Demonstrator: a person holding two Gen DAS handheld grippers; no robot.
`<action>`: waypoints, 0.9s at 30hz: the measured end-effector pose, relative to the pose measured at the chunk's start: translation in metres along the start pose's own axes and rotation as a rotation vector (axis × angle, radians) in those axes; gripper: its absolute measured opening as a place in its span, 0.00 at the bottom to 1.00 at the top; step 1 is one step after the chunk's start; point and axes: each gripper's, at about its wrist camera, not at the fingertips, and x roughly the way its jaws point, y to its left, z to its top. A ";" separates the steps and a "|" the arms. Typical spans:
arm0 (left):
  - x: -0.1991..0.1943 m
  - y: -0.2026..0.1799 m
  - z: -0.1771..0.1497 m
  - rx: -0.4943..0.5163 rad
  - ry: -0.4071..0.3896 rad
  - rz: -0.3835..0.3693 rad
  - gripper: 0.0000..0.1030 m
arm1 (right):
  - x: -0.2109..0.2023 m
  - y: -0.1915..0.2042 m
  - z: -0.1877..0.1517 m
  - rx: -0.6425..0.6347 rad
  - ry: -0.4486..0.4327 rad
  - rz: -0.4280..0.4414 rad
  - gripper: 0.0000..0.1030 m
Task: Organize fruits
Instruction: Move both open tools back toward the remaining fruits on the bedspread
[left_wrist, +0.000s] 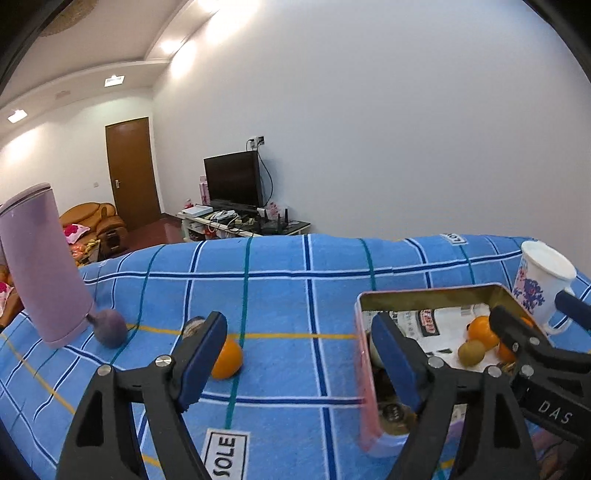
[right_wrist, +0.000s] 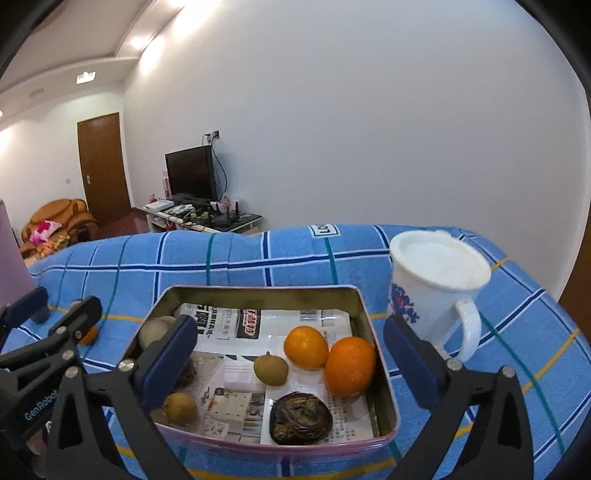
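Observation:
A pink-walled metal tin (right_wrist: 258, 291) lined with newspaper holds two oranges (right_wrist: 306, 347) (right_wrist: 349, 365), a small brown fruit (right_wrist: 270, 368), a dark wrinkled fruit (right_wrist: 300, 417) and more brownish fruits under the left finger. My right gripper (right_wrist: 290, 328) hovers over the tin, open, with nothing between its pads. My left gripper (left_wrist: 297, 325) is open too, just left of the tin (left_wrist: 360, 332), and holds nothing. One loose orange (left_wrist: 227, 360) lies on the blue checked cloth behind its left finger. A purple round fruit (left_wrist: 110, 328) rests further left.
A tall mauve cylinder (left_wrist: 44, 266) stands at the left, touching the purple fruit. A white mug (right_wrist: 436, 288) with a blue pattern stands right of the tin. The cloth's far edge (left_wrist: 295, 238) drops off to a room with a television and a sofa.

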 end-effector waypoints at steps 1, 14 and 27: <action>0.000 0.001 -0.001 0.001 0.002 0.004 0.79 | -0.001 0.001 0.000 -0.004 -0.002 -0.001 1.00; -0.008 0.011 -0.013 -0.010 0.000 0.051 0.79 | -0.009 0.001 -0.004 0.027 -0.017 -0.008 1.00; -0.004 0.013 -0.013 -0.017 0.022 0.044 0.79 | -0.007 0.001 -0.008 0.038 -0.004 -0.021 1.00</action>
